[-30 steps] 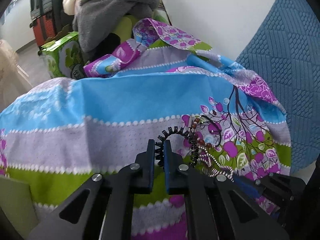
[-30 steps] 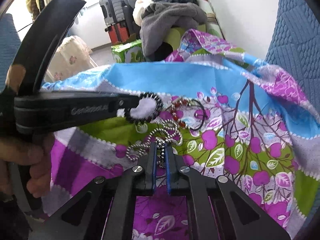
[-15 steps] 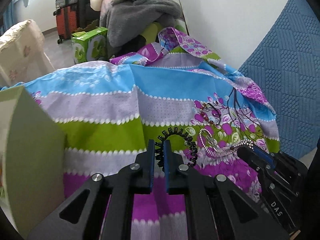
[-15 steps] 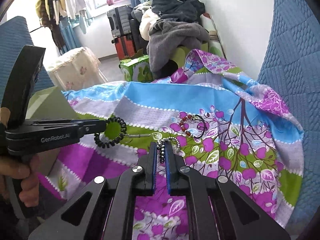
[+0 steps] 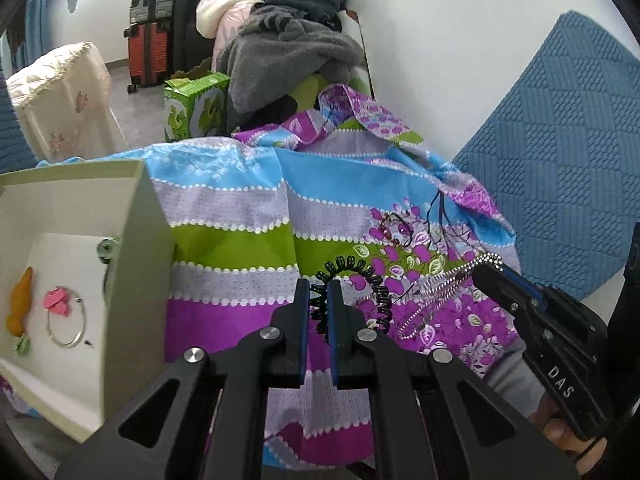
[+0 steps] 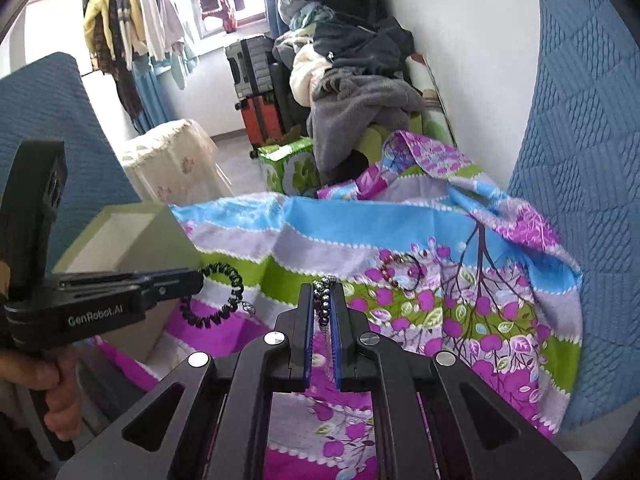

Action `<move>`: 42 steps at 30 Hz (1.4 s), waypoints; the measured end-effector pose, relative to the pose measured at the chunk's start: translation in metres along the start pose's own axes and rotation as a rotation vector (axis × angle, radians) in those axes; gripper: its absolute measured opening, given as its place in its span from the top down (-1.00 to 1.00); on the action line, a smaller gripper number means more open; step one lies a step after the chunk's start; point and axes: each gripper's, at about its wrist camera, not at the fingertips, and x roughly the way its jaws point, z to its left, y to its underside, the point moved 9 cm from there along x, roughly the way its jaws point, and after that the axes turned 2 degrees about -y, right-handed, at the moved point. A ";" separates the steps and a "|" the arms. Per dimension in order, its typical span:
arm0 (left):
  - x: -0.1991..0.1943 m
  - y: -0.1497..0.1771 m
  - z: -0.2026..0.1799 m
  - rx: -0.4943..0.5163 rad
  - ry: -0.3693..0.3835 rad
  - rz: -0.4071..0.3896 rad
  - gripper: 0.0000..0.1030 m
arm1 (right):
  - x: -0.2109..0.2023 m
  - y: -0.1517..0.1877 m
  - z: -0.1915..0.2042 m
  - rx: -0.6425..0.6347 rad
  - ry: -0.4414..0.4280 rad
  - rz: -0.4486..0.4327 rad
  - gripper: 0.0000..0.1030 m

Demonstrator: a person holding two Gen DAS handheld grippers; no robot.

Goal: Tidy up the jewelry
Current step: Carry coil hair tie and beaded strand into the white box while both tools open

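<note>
My left gripper (image 5: 318, 286) is shut on a black spiral coil band (image 5: 360, 276), lifted off the patterned cloth (image 5: 240, 248). In the right wrist view the same gripper (image 6: 196, 280) carries the coil band (image 6: 218, 300) beside an open pale green box (image 6: 136, 240). My right gripper (image 6: 322, 290) is shut on a silver bead chain (image 6: 323, 304), which dangles from it; the left wrist view shows that chain (image 5: 440, 288) hanging at the right gripper (image 5: 486, 274). A red bead bracelet (image 6: 394, 270) lies on the cloth farther back.
Inside the box (image 5: 132, 240) lie an orange piece (image 5: 18, 300) and a pink charm on a thin ring (image 5: 62, 312). A blue quilted cushion (image 5: 560, 160) stands at the right against the wall. Piled clothes (image 5: 288, 52), suitcases and a green carton (image 5: 192, 108) sit behind.
Both grippers have lifted off the cloth with their pieces and drifted left. The open box has come into view on the left; the red bracelet stays on the cloth.
</note>
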 end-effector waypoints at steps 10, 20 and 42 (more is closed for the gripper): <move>-0.069 -0.035 0.025 -0.055 -0.021 -0.087 0.85 | -0.031 -0.051 0.040 -0.028 -0.033 -0.044 0.89; -0.132 -0.072 0.066 -0.101 -0.068 -0.183 0.85 | -0.050 -0.117 0.111 -0.097 -0.139 -0.098 0.89; -0.160 -0.030 0.178 -0.241 -0.177 -0.179 0.85 | 0.020 -0.086 0.235 -0.188 -0.303 0.041 0.89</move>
